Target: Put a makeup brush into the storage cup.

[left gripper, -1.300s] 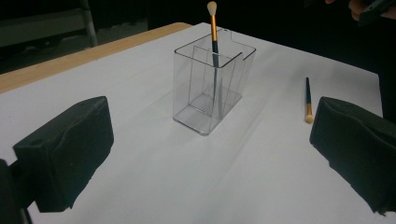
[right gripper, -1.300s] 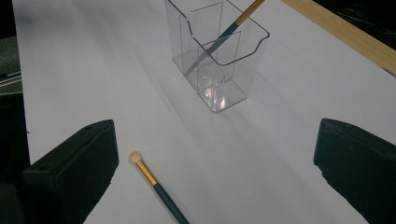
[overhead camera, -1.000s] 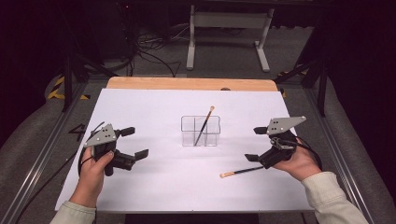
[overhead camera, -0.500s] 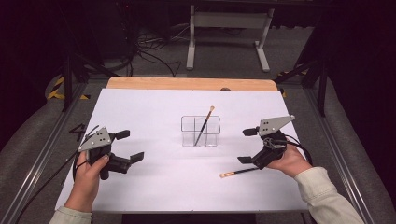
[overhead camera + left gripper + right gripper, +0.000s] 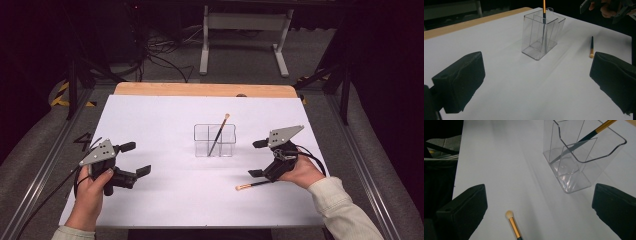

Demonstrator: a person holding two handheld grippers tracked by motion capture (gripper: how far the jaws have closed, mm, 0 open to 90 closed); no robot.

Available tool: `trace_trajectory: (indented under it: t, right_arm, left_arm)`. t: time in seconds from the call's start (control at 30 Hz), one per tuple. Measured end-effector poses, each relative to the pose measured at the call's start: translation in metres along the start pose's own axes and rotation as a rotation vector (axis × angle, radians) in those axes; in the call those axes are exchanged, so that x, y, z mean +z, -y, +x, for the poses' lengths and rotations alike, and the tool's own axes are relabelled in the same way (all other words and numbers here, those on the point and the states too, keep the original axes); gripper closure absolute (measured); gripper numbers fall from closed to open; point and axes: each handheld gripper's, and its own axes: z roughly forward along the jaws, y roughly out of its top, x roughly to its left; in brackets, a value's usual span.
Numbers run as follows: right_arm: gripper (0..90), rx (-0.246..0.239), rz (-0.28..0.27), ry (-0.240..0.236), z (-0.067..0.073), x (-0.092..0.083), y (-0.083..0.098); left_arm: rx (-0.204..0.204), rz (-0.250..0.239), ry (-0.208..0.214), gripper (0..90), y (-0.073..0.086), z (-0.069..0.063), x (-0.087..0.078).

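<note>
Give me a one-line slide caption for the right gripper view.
Open right gripper poised over a loose makeup brush on the white table, near a clear organizer.

Two makeup brushes are showing on the table. One brush (image 5: 218, 134) is standing tilted inside the clear organizer (image 5: 215, 141), and the other brush (image 5: 254, 185) is lying flat on the white table cover (image 5: 165, 120). Only one clear organizer is standing there, and its thin inner walls are dividing it into several compartments; the exact number is hard to tell. Two grippers are appearing: one left gripper (image 5: 131, 160) and one right gripper (image 5: 257, 158). Each gripper is carrying two black jaws and one grey three-cornered plate on top. Two hands are holding them, one hand for each.
</note>
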Motion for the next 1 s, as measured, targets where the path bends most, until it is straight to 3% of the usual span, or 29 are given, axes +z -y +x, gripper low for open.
trace_trajectory:
  t: [0.3, 1.0]
  right_arm:
    - [1.2, -0.015, 0.073, -0.001, -0.001, 0.007, 0.005]
    - [3.0, -0.059, 0.306, -0.016, 0.002, 0.021, 0.010]
  left_arm:
    - [-0.003, 0.006, -0.003, 0.8, 0.002, 0.000, 0.000]
    - [0.005, 0.020, 0.007, 0.9, 0.003, -0.001, 0.004]
